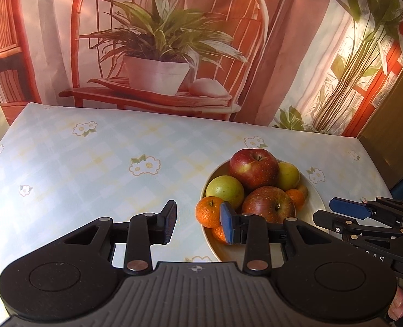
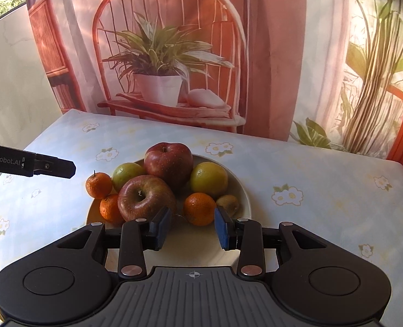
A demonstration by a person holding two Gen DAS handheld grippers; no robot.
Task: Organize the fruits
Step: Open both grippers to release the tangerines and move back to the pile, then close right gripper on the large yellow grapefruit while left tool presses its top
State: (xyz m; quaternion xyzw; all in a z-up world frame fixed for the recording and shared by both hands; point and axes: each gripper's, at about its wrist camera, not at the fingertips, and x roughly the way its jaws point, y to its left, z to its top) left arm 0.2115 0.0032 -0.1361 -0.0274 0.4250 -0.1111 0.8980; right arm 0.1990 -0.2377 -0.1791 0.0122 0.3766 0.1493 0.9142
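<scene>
Both grippers hang empty over the near side of the bowl (image 2: pixel 242 188), the right gripper (image 2: pixel 192 227) with its jaws apart around nothing and the left gripper (image 1: pixel 198 222) likewise parted, its measure at its narrowest. Against the bowl, the right one sits square to the near rim and nearer; the left stands off its left edge. Inside: two red apples (image 2: pixel 147 197), green ones, then the mandarin (image 2: pixel 200 208) dead ahead.

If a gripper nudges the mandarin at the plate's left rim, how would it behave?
The mandarin is round and sits on the plate's rim, so it would likely roll off onto the table. It looks small and light. Its dimpled peel probably grips the pads fairly well.
</scene>
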